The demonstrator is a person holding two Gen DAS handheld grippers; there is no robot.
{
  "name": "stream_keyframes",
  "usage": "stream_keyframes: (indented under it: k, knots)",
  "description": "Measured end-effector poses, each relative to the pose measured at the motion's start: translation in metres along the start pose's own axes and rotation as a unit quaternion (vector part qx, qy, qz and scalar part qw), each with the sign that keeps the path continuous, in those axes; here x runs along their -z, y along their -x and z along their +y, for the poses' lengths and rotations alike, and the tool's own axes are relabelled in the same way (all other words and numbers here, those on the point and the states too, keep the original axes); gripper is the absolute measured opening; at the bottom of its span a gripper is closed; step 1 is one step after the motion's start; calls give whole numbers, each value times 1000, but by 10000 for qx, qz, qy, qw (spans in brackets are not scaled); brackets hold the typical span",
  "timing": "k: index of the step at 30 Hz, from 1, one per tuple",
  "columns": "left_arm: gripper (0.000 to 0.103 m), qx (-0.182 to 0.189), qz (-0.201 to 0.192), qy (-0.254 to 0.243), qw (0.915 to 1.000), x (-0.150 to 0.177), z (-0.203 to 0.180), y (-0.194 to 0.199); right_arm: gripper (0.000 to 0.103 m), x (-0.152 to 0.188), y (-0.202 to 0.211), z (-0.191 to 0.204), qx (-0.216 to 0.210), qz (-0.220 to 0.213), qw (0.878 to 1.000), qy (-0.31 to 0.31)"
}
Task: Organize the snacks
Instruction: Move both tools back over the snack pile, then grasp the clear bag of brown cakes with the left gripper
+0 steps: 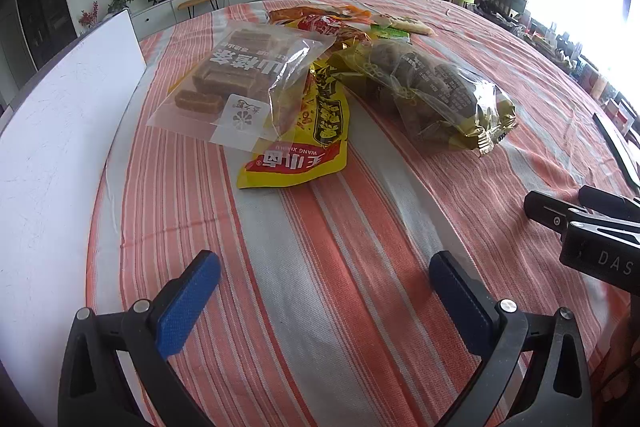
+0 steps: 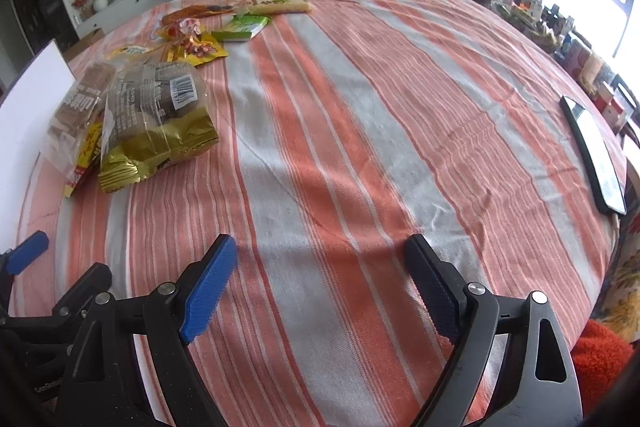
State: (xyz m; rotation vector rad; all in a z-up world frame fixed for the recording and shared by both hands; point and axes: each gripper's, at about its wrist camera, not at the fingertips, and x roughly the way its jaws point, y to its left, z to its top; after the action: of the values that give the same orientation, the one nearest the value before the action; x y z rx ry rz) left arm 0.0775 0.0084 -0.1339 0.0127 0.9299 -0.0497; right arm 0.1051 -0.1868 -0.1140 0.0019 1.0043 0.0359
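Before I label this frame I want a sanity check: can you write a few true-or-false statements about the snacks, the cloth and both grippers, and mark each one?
1. The left gripper is open with nothing between its fingers. True.
2. The right gripper is clamped on a snack bag. False: it is open over the bare striped tablecloth.
3. The clear bag of brown bars lies partly on the yellow packet. True.
4. The gold-ended bag sits alone, apart from the snack pile. False: it lies against the other packets.
5. A phone lies near the table's right edge. True.
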Motion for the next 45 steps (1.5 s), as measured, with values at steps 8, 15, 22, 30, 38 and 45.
stream_keyframes:
  k: [8, 15, 22, 30, 38, 45]
  knots:
    - [103, 2, -5, 2, 10000, 0, 0, 0, 89, 0, 0, 0, 1, 5, 10000, 1]
    - [103, 4, -6, 4, 10000, 0, 0, 0, 89, 0, 0, 0, 4, 2, 10000, 2]
    - [103, 4, -11, 10, 10000, 0, 0, 0, 89, 0, 0, 0, 6, 4, 10000, 3]
    - [103, 6, -18, 12, 10000, 0, 0, 0, 89, 0, 0, 0, 8, 4, 10000, 2]
    - [103, 55, 31, -72, 10000, -2, 0, -1, 89, 0, 0, 0, 4, 3, 10000, 2]
    - [103, 10, 23, 56, 10000, 5, 24, 6, 89, 0, 6, -22, -649, -151, 9961, -572]
